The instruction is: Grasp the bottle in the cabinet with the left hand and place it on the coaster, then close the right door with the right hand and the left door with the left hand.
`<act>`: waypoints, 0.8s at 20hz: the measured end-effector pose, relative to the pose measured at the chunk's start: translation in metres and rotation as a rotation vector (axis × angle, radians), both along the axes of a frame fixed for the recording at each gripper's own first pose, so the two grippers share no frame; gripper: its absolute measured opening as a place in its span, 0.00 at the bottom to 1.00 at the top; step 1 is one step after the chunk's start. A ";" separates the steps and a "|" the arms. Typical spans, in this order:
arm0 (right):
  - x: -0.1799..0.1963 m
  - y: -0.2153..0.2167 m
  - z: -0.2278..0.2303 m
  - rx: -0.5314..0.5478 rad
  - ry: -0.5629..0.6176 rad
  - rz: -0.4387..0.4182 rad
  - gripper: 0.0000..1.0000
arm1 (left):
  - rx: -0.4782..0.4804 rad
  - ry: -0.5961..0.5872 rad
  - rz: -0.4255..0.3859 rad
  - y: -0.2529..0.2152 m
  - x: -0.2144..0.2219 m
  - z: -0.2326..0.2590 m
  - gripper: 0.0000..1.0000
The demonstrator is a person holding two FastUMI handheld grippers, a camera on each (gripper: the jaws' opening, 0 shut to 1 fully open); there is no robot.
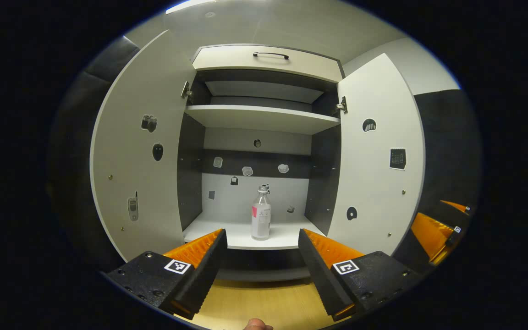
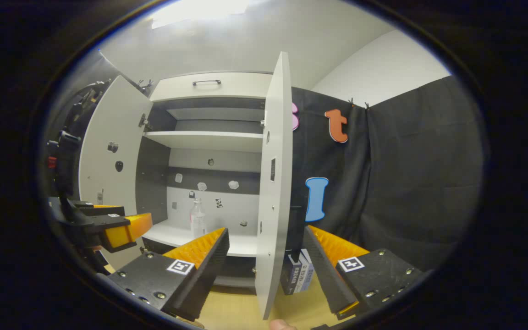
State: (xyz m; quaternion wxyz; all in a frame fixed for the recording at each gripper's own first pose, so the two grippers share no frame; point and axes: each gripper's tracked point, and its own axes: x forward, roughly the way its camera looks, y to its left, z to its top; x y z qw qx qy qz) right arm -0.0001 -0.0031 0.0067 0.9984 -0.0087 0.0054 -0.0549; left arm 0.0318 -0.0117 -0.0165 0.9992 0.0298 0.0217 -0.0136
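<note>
A clear bottle (image 1: 261, 213) with a pink label stands upright on the cabinet's lower shelf (image 1: 245, 234), near its middle. My left gripper (image 1: 262, 247) is open in front of the cabinet, aimed at the bottle and still short of the shelf. Both doors stand wide: the left door (image 1: 140, 151) and the right door (image 1: 378, 160). In the right gripper view the bottle (image 2: 197, 219) shows farther off, and the right door (image 2: 274, 183) appears edge-on straight ahead. My right gripper (image 2: 266, 247) is open, its fingers on either side of that door's edge without touching. The left gripper (image 2: 108, 227) appears at the left.
An upper shelf (image 1: 264, 117) and a top drawer with a dark handle (image 1: 271, 55) sit above. Small stickers dot the doors and back panel. A box (image 2: 297, 272) stands on the wooden tabletop (image 2: 241, 309) behind the right door. The black cloth wall (image 2: 406, 183) hangs at the right.
</note>
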 end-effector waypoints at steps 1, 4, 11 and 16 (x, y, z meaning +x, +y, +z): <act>0.000 -0.001 0.000 -0.005 -0.001 -0.013 0.98 | 0.000 -0.001 0.001 0.001 0.010 0.000 0.96; 0.001 -0.005 0.001 -0.027 -0.001 -0.064 0.98 | -0.025 0.006 0.007 0.007 0.045 -0.004 0.96; -0.004 -0.050 -0.001 -0.059 -0.002 -0.238 0.98 | -0.012 0.032 -0.010 0.009 0.143 -0.021 0.97; -0.031 -0.089 -0.008 -0.079 0.030 -0.390 0.98 | -0.003 0.065 -0.007 0.011 0.205 -0.040 0.97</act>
